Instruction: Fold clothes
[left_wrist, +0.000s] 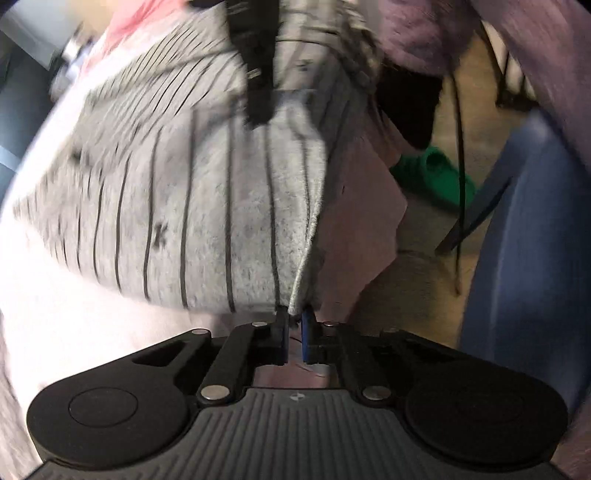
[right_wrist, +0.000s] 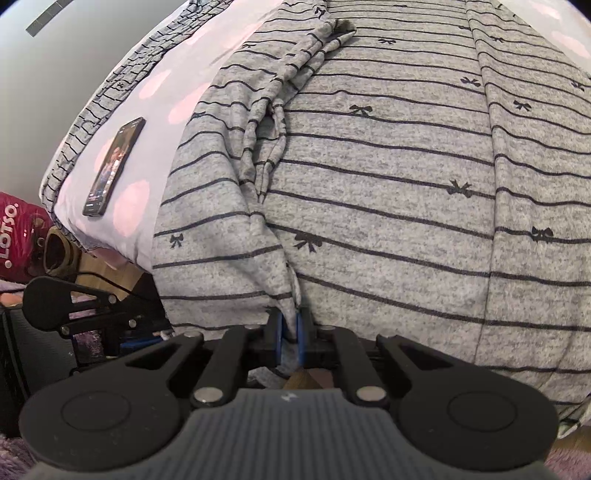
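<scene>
A: Where is the garment (right_wrist: 388, 206)?
B: Spread over the bed (right_wrist: 162, 99), grey with thin dark stripes and small bows. It covers most of the pink-dotted sheet and its near edge hangs at the bed's front edge.

A: What are the right tongs (right_wrist: 290, 332) doing?
B: Pressed together on a bunched fold of the garment's near edge; cloth shows between the blue pads.

A: And the left tongs (left_wrist: 295, 332)?
B: Also pinching the garment, at a hem corner, with the jaws nearly together. That view is blurred, so little finer detail can be read.

A: Anything else on the bed?
B: A phone (right_wrist: 114, 166) lies flat on the bare sheet, left of the garment and well apart from it. Another striped grey cloth (right_wrist: 96, 110) runs along the bed's far left edge.

A: And off the bed?
B: In the left view, a green thing (left_wrist: 432, 173) on the floor to the garment's right; too blurred to name.
</scene>
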